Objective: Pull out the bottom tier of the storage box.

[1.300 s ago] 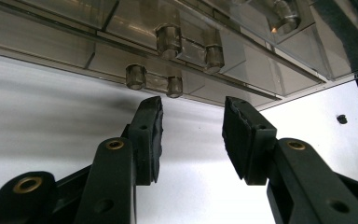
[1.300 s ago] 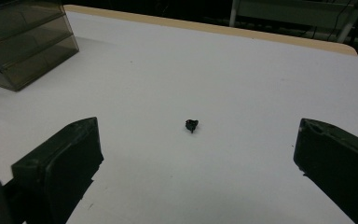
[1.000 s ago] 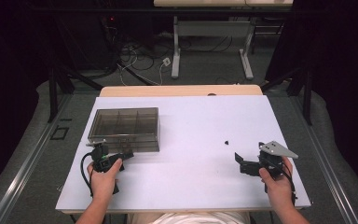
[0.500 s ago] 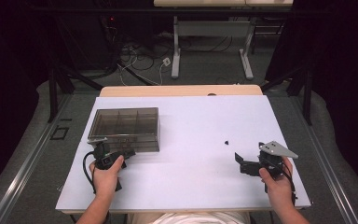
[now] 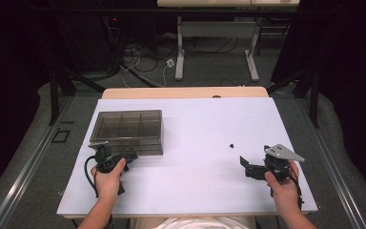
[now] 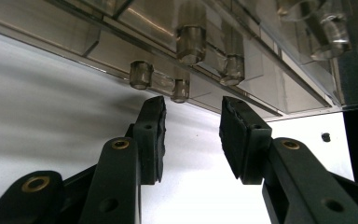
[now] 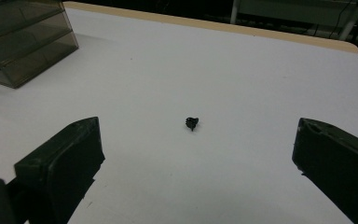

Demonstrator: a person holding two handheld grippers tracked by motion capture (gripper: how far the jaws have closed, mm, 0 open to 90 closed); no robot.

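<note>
A smoky see-through compartment box with its lid down stands on the white table at the left. My left gripper sits just in front of the box's near edge. In the left gripper view its jaws stand partly apart with nothing between them, just short of the box's clear knobs. A small black part lies on the table right of centre. My right gripper rests near the right edge, wide open, facing that part from a short way off.
Each gripper is held by a hand coming in from the table's front edge. A wooden strip borders the table's far side. Beyond it are a desk frame and cables on the floor. The box shows at the upper left of the right gripper view.
</note>
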